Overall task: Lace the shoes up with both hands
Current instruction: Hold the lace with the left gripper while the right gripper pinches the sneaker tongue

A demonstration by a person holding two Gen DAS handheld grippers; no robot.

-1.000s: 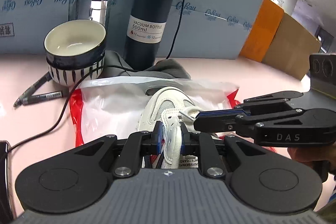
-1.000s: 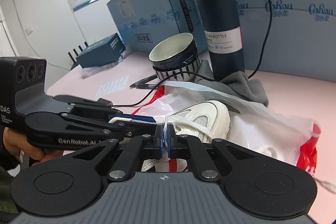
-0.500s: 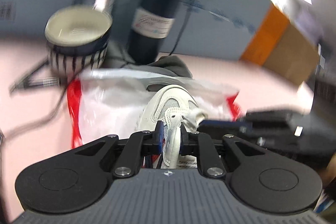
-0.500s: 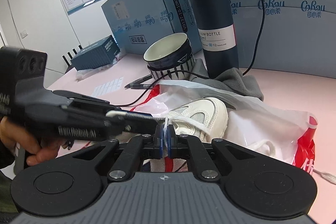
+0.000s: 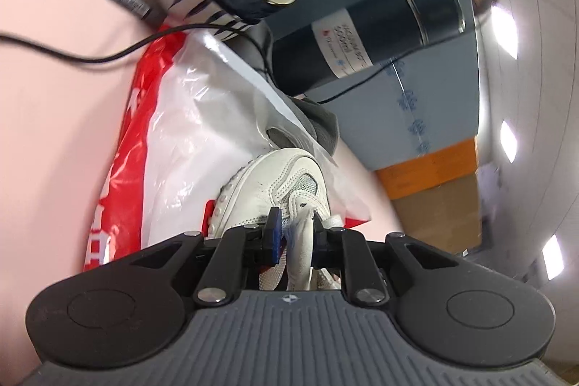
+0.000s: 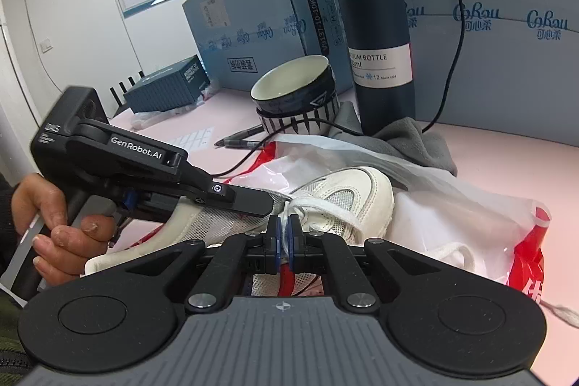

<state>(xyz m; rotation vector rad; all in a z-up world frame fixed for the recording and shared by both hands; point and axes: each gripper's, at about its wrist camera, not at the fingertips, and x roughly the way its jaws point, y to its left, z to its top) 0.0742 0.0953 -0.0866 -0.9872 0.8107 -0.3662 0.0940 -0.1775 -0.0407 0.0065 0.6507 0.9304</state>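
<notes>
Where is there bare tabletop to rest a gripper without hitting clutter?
Bare pink table lies right of the grey cloth, before the blue panel. More lies left of the pens, toward the small dark box. Around the shoe, plastic bag, bowl, bottle and cable it is crowded.

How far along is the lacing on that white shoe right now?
Done: little that shows; one lace strand crosses the white shoe near the toe, on the plastic bag. In hand: the left tongs are shut on the shoe's tongue or upper, and the right tongs pinch the white lace. Left: most of the threading, since a loose lace end lies on the bag.
</notes>
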